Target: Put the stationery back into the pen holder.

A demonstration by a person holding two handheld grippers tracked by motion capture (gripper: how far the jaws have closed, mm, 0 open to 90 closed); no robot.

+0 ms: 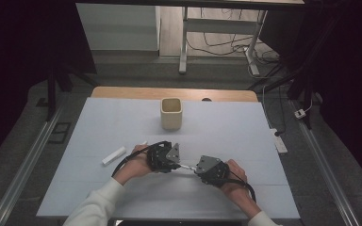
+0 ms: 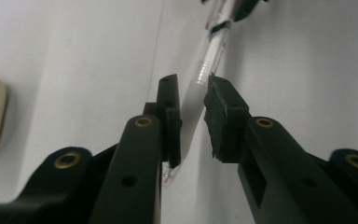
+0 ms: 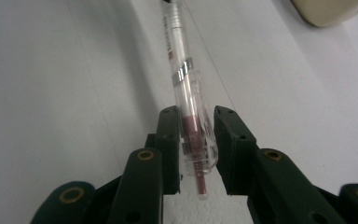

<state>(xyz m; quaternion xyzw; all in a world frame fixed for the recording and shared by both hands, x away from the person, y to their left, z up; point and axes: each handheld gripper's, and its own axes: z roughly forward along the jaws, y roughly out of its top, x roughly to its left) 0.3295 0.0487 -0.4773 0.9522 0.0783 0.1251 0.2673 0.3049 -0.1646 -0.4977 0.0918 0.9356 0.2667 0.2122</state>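
Note:
A clear pen (image 1: 187, 166) with a red refill is held level above the white mat, between my two grippers. In the right gripper view the clip end of the pen (image 3: 179, 51) lies between the jaws of my right gripper (image 3: 196, 112), and both pads press on it. In the left gripper view the frosted tip end of the pen (image 2: 209, 51) runs between the jaws of my left gripper (image 2: 193, 88), with a thin gap on the right-hand side. From above, the left gripper (image 1: 181, 165) and right gripper (image 1: 193, 168) face each other tip to tip.
A cream square cup (image 1: 171, 113) stands upright behind the grippers, toward the mat's far edge. A white stick (image 1: 114, 155) lies on the mat left of my left hand. The white mat (image 1: 226, 132) covers a wooden table.

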